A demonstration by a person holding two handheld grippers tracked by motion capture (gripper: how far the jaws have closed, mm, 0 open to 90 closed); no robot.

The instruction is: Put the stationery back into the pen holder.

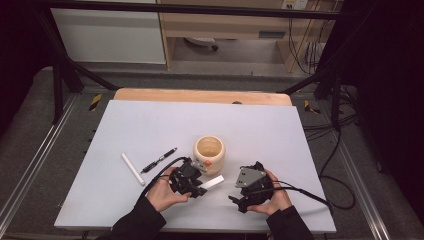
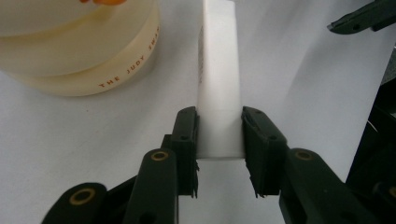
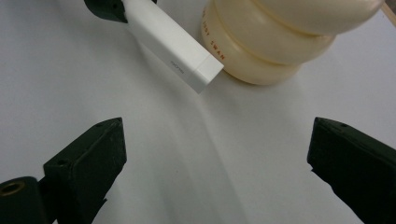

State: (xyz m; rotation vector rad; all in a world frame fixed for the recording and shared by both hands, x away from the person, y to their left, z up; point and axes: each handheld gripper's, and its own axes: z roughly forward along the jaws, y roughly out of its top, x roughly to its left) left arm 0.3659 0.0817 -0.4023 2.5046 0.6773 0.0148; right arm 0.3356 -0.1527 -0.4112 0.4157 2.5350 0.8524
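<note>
The white bar (image 2: 218,84) is being gripped at its near end by the left gripper (image 2: 219,149), free end kept just right of the cream cup (image 1: 209,153), presumably for hand-over to the open-jawed right gripper (image 3: 217,158).

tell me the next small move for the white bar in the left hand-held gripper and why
Probably lift the white bar and tip it over the cream cup. The left hand-held gripper already clamps its end, the cup stands right beside it with its mouth open, and the right hand-held gripper is open, holding nothing.
</note>
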